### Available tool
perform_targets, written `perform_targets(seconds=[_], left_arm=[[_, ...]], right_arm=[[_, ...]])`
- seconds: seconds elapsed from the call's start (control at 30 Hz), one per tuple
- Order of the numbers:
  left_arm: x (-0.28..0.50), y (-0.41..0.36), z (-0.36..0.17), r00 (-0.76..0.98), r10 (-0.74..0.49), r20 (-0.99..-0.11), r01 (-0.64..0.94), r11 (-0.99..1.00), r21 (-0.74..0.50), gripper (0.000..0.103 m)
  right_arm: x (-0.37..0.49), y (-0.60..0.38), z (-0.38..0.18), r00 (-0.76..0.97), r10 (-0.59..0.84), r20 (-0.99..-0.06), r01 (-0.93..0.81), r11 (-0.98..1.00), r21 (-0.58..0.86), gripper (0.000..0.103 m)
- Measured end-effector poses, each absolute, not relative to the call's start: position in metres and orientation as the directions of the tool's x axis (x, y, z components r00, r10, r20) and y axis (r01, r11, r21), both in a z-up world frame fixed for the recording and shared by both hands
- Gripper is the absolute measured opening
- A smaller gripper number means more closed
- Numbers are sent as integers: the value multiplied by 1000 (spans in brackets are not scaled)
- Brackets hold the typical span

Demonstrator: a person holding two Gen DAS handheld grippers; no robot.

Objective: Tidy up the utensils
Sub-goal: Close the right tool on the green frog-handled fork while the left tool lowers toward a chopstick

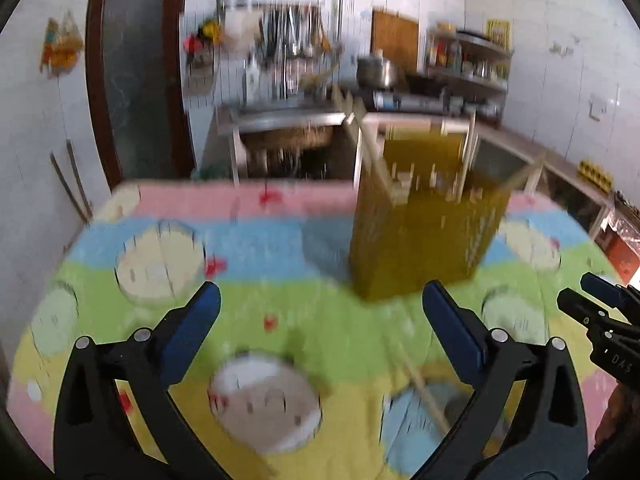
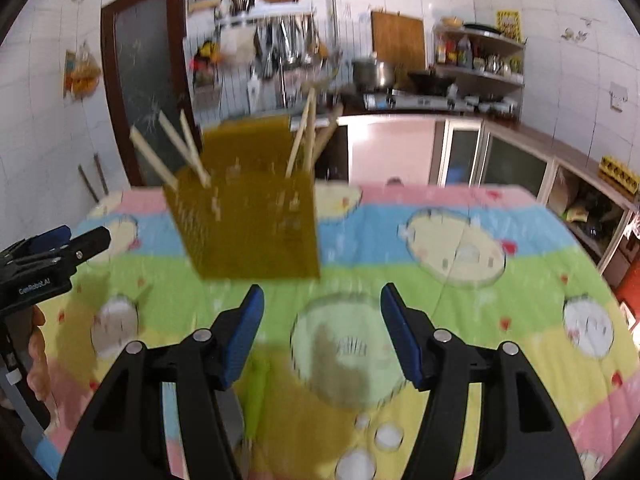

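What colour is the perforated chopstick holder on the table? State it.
Olive yellow-green; the chopstick holder shows best in the right wrist view.

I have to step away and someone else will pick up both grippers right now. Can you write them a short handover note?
Left gripper: open, nothing between its blue pads.
Right gripper: open, also holding nothing.
Olive-green perforated utensil holder: stands on the pastel cartoon-print tablecloth, just ahead of both grippers.
Done: several pale wooden chopsticks already stand in the holder, leaning out at both ends.
Left: one loose wooden chopstick lies on the cloth near the left gripper's right finger; a light green object lies near the right gripper, too blurred to identify. Both frames are motion-blurred, so check for other loose pieces.
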State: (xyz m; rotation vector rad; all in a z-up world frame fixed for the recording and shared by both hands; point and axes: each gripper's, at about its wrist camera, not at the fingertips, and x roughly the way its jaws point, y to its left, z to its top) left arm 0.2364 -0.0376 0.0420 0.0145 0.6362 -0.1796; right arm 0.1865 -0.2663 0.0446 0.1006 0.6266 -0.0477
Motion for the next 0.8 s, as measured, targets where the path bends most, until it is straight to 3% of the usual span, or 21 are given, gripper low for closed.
perform_targets(seconds=[0.2, 0.43, 0.57, 0.73, 0.8], left_arm=[[233, -31, -3, 728, -153, -669, 133, 988, -82, 98], [226, -40, -32, 717, -73, -694, 119, 993, 19, 98], [233, -37, -38, 687, -78, -723, 115, 993, 2, 98], [237, -34, -40, 668, -93, -738, 105, 994, -31, 98], [239, -34, -41, 657, -101, -747, 104, 994, -43, 98]], right_arm=[[187, -256, 3, 737, -7, -676, 82, 993, 80, 60], [197, -245, -19, 702, 18, -712, 77, 992, 100, 60], [203, -233, -22, 689, 24, -724, 56, 995, 85, 58], [217, -221, -29, 645, 39, -763, 32, 996, 78, 34], [220, -216, -31, 634, 27, -773, 34, 997, 62, 30]])
